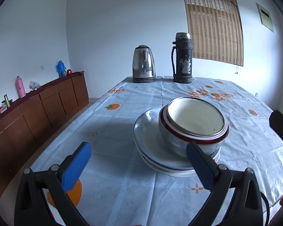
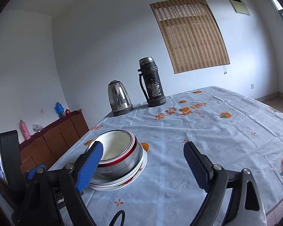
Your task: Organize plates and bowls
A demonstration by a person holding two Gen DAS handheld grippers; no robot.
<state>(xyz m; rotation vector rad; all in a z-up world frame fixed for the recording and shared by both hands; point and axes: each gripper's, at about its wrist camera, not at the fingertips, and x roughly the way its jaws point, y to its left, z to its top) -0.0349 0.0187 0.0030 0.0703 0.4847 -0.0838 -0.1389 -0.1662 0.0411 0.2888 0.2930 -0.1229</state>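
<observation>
Plates and bowls sit already stacked: cream-lined steel bowls nested on white ceramic plates on the cloth-covered worktop. Left gripper and right gripper hold their jaws wide and empty, stack at one and ten o'clock. Sorting looks finished; next likely withdrawal.

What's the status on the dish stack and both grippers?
Left gripper open, empty. Right gripper open, empty. Bowls nested on stacked plates, centre table. Kettle, flask far back, clear.
</observation>
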